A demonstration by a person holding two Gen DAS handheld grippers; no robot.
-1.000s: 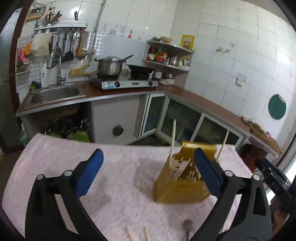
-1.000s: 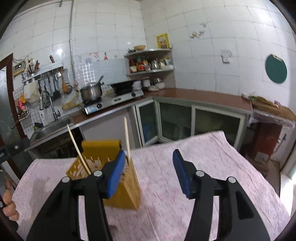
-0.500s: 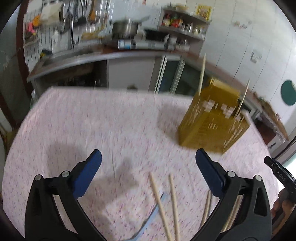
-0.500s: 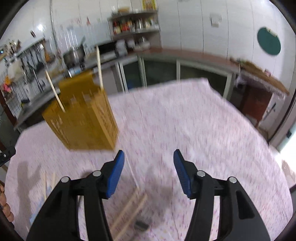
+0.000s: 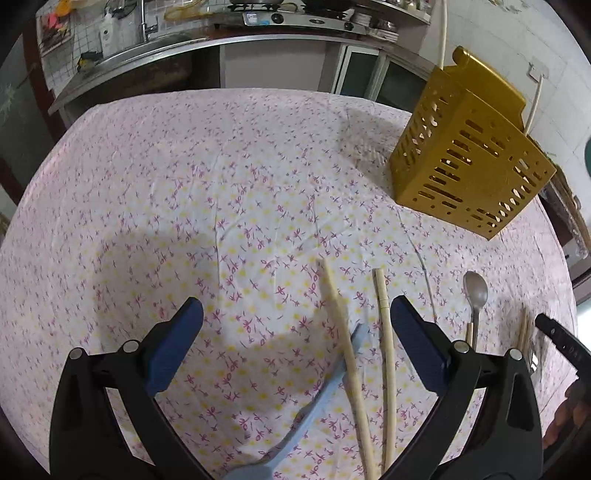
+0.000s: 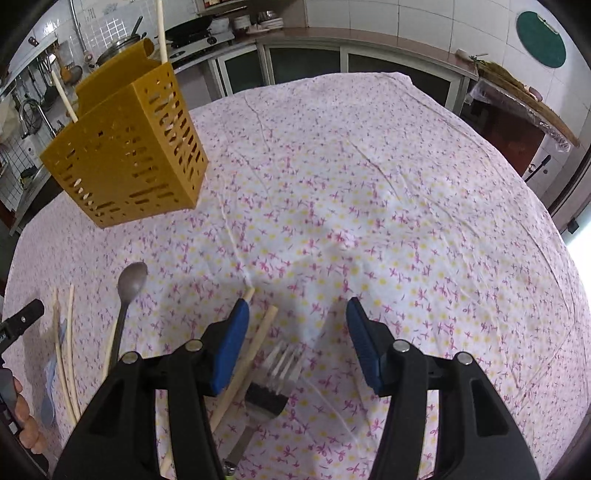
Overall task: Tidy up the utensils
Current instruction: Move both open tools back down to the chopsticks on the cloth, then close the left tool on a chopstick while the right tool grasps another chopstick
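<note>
A yellow slotted utensil holder (image 5: pixel 469 151) stands on the floral tablecloth at the far right, with two chopsticks upright in it; in the right wrist view it (image 6: pixel 125 151) is at the upper left. My left gripper (image 5: pixel 295 332) is open above two chopsticks (image 5: pixel 347 354) and a light blue utensil (image 5: pixel 325 398). A metal spoon (image 5: pixel 475 291) lies to their right. My right gripper (image 6: pixel 297 332) is open above a fork (image 6: pixel 284 365) and two chopsticks (image 6: pixel 251 354). The spoon (image 6: pixel 127 295) lies to its left.
The floral tablecloth (image 5: pixel 184 184) covers the table. Behind it run a kitchen counter with a sink (image 5: pixel 122 55) and a stove (image 5: pixel 291 14), and glass-door cabinets (image 6: pixel 306 62). A green round board (image 6: pixel 541 38) hangs on the tiled wall.
Both grippers have tilted down toward the table and come closer to it. The loose chopsticks, spoon and fork now show under them. Both stay open.
</note>
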